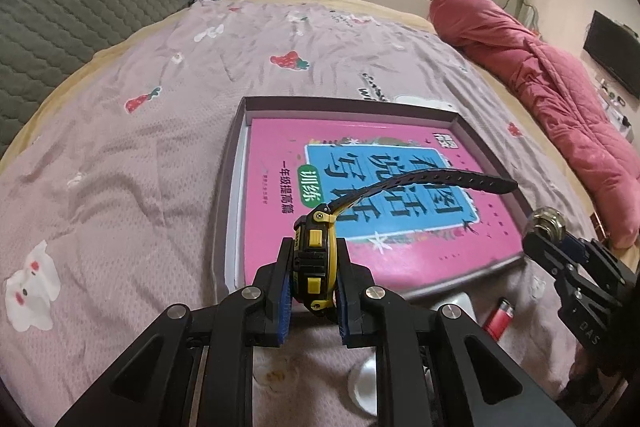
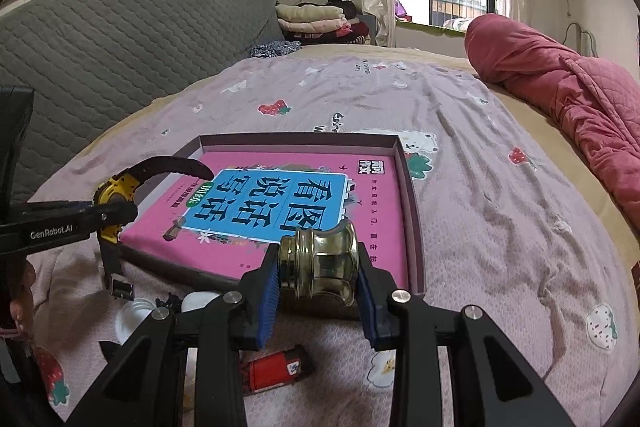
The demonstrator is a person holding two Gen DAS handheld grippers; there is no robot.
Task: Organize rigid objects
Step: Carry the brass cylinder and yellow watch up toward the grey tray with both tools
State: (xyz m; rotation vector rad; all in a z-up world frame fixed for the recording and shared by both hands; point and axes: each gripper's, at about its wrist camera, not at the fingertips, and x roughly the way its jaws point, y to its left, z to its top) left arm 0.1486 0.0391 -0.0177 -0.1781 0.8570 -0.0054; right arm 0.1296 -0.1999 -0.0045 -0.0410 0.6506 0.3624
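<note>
Two views, left wrist first:
Left gripper point(image 1: 314, 267): jaws closed tight on the case of a yellow-and-black wristwatch point(image 1: 314, 255); blue pads point(image 1: 283, 307) press its two flat sides.
Watch strap point(image 1: 424, 185): sticks out towards 1 o'clock, unsupported, over the pink workbook point(image 1: 360, 227).
Shallow box point(image 1: 236, 155): lies on the patterned bedsheet point(image 1: 120, 167); the workbook fills its floor.
Loose items: red lighter point(image 1: 498, 317) at 4 o'clock of the watch, on the sheet, outside the box.
Right gripper point(image 1: 546, 233): at 3 o'clock, carrying a metal piece.

Right wrist view:
Right gripper point(image 2: 318, 267): jaws about half open, clamped on a brass knob-like fitting point(image 2: 320, 261), at the box's near edge.
Watch point(image 2: 116, 201): at 9 o'clock, at the box's left edge.

Handling, judged:
Watch: light; case rigid, so grip there; strap flexible, it will droop and swing.
Brass fitting: likely heavy for its size, smooth and slippery; hold across the waist, between the flared rims.
</note>
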